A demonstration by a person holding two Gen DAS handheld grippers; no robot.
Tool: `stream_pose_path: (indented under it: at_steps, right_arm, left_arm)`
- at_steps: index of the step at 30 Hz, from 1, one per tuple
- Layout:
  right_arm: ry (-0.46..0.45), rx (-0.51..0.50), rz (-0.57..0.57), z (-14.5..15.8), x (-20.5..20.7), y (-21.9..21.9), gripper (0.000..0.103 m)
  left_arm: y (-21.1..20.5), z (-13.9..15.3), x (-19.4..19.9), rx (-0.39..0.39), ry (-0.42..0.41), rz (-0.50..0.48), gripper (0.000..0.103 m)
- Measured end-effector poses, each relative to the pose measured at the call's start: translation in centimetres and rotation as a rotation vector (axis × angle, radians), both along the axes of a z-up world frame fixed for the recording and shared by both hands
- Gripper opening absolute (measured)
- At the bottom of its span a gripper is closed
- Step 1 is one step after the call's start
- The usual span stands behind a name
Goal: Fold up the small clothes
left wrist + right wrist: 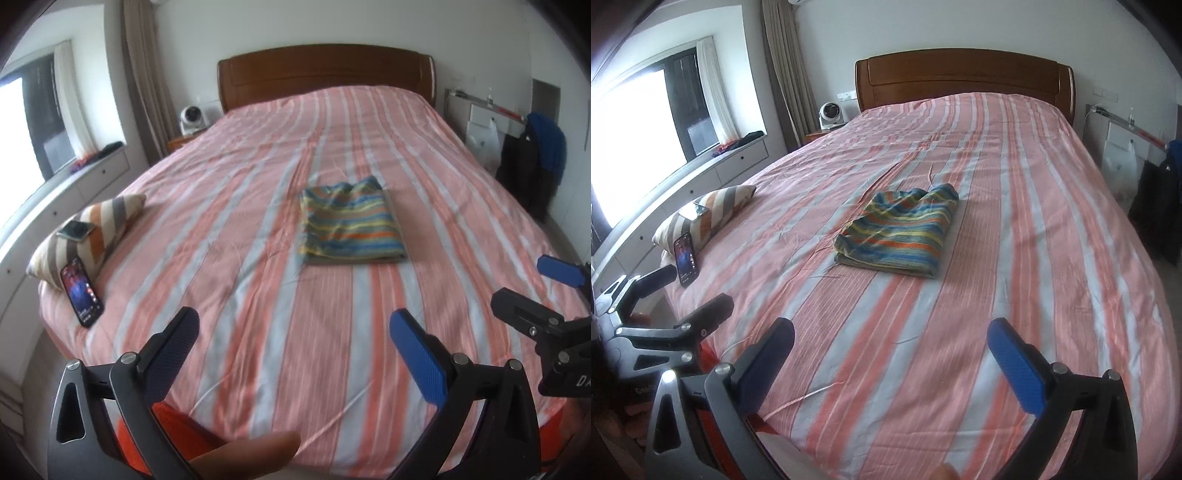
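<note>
A small striped garment (pixel 351 221) lies folded into a neat, flat rectangle near the middle of the bed (pixel 258 295), its bands running blue, yellow, green and orange, with a slightly rumpled far edge. The left gripper (pixel 295 343) and the right gripper (pixel 892 354) both hang over the bed's near end, well apart from the garment, jaws spread wide and holding nothing.

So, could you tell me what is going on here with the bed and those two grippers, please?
A person holds two grippers above the foot of a striped bed. The left gripper and right gripper are both open and empty. A striped garment lies folded in a neat rectangle mid-bed, untouched by either. Two phones rest at a pillow on the left edge.
</note>
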State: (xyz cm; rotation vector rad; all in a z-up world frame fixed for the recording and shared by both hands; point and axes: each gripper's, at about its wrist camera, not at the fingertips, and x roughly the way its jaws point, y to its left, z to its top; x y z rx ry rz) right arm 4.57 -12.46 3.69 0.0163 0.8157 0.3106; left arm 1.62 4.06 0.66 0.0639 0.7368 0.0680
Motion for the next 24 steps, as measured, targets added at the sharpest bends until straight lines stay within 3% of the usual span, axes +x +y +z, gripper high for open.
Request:
stream_pose_path:
  at_steps: [12,24]
  right_arm:
    - [-0.056,-0.055,-0.017,2.1,-1.1,-0.7,0.103]
    - [-0.060,-0.081,-0.018,1.8,-1.4,-0.5,0.103]
  left_arm:
    - [-1.2,-0.1,-0.7,0.021,0.020,-0.025,0.103]
    - [-0.8,-0.2,-0.8,0.037,0.019,0.002,0.103]
